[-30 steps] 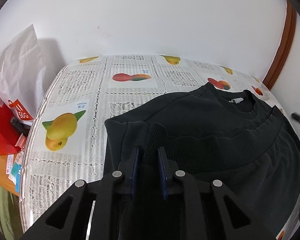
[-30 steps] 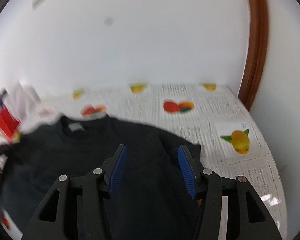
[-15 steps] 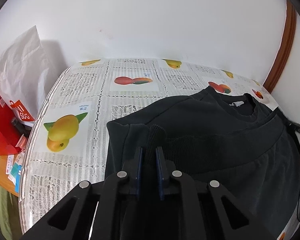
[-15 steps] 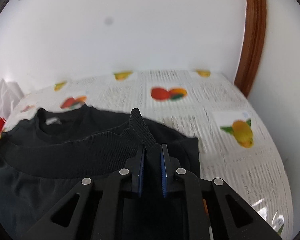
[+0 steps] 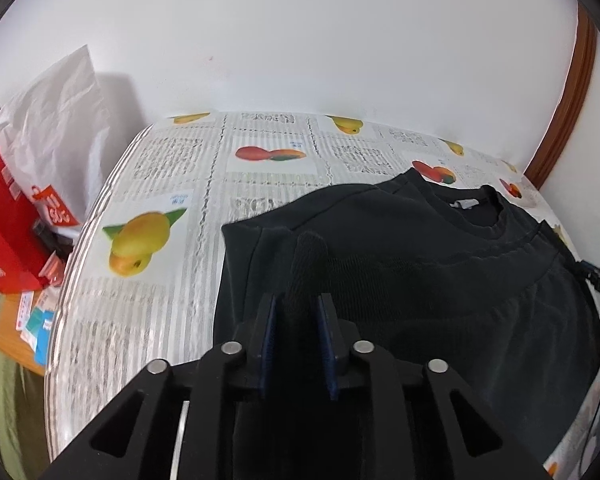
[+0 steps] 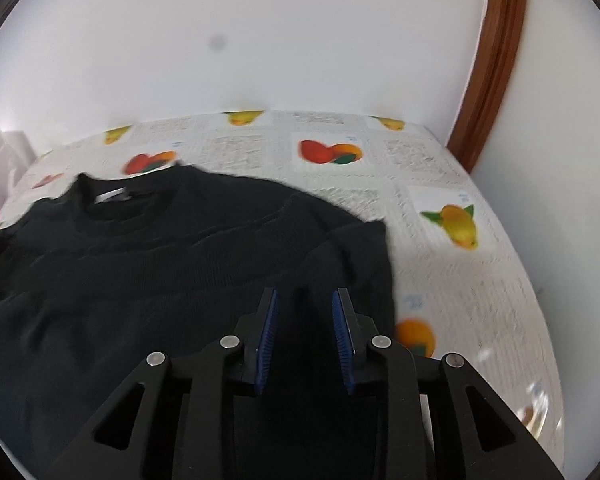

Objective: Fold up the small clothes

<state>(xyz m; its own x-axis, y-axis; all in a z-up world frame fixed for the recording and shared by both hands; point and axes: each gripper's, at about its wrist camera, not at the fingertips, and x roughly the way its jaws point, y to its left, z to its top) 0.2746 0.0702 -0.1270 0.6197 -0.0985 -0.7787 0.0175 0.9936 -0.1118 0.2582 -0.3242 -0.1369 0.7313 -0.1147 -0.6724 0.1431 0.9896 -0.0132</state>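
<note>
One black sweater [image 5: 440,248] lies on the desk [image 5: 172,280], its lower part folded up toward the collar. Two hand-held grippers are at work. The left hand-held gripper [image 5: 296,312] has just been opening, a ribbed fold still between its pads. The right hand-held gripper [image 6: 305,308] has also just been opening — its pads stand apart over the cloth, off it. The desk wears one cloth printed with fruit and text. White walls meet a brown wooden trim [image 6: 496,60]; one white bag [image 5: 56,120] and one red bag [image 5: 4,236] stand at the left.

Left black two-finger gripper [image 5: 297,304] angled downward, blue pads just easing apart around a cloth ridge. Right black gripper [image 6: 305,300] tilted down too, jaws just parting, cloth slack between.
</note>
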